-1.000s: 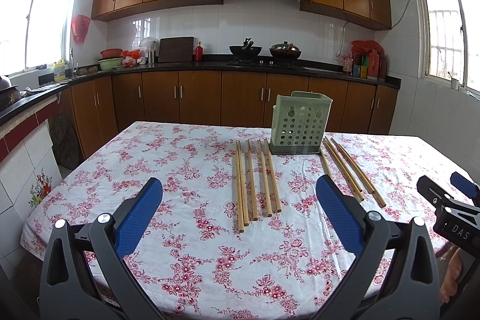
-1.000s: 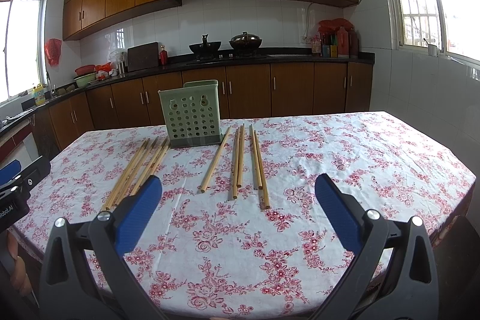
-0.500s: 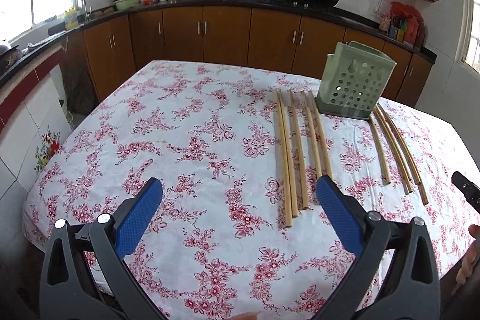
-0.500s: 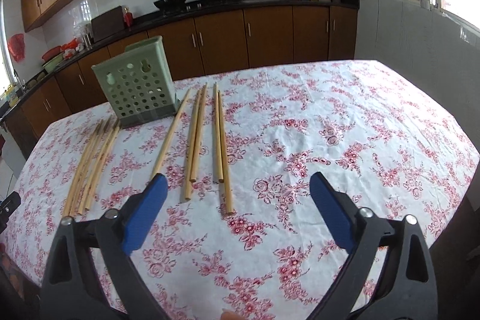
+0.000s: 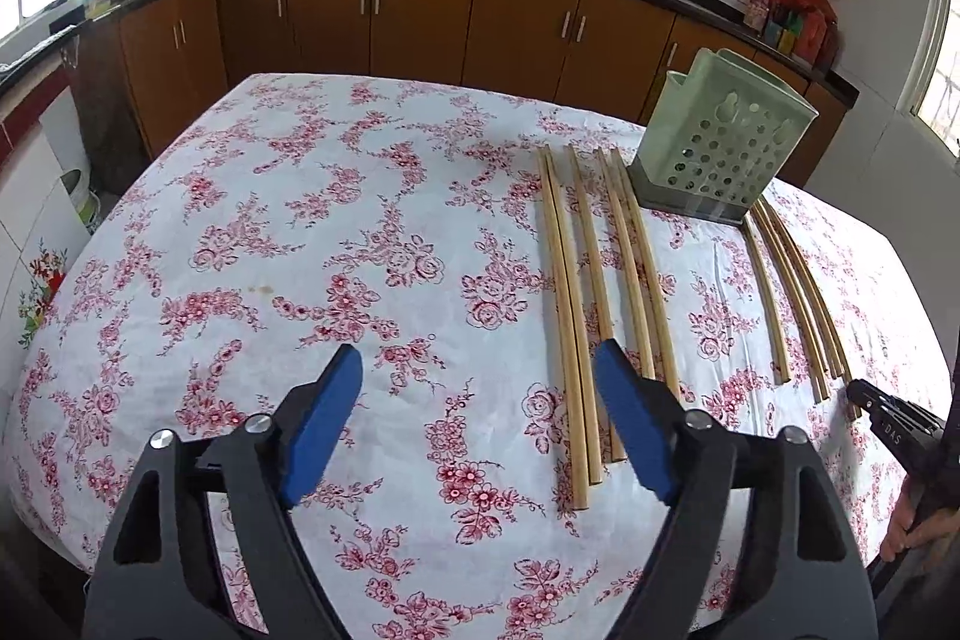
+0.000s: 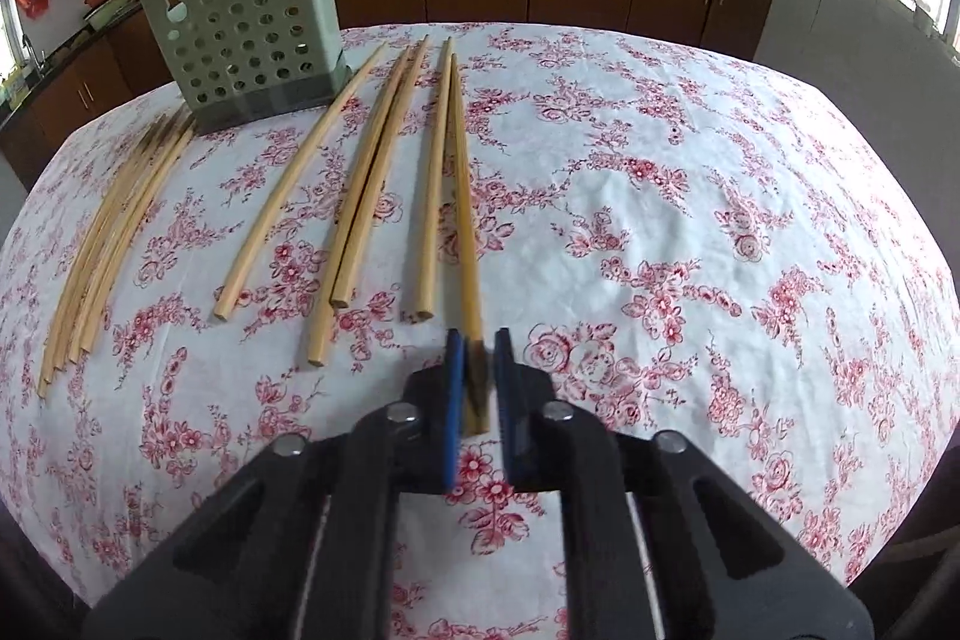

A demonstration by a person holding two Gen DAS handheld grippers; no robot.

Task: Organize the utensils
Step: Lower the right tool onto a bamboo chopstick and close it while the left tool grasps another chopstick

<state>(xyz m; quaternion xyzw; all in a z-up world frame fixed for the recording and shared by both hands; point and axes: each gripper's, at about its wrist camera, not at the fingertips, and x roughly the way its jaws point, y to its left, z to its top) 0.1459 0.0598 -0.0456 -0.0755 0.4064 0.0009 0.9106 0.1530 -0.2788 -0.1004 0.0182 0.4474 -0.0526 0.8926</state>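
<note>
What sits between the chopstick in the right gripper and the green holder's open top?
Nothing visible. The right gripper is shut on the rightmost chopstick; only flat-lying chopsticks lie toward the green holder.

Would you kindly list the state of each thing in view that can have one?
Right gripper: shut on the rightmost chopstick, jaws just closed.
Left gripper: open, jaws just narrowing, nothing held.
Green holder: upright, no utensils visibly inside.
Other chopsticks: lying flat on the tablecloth.
</note>
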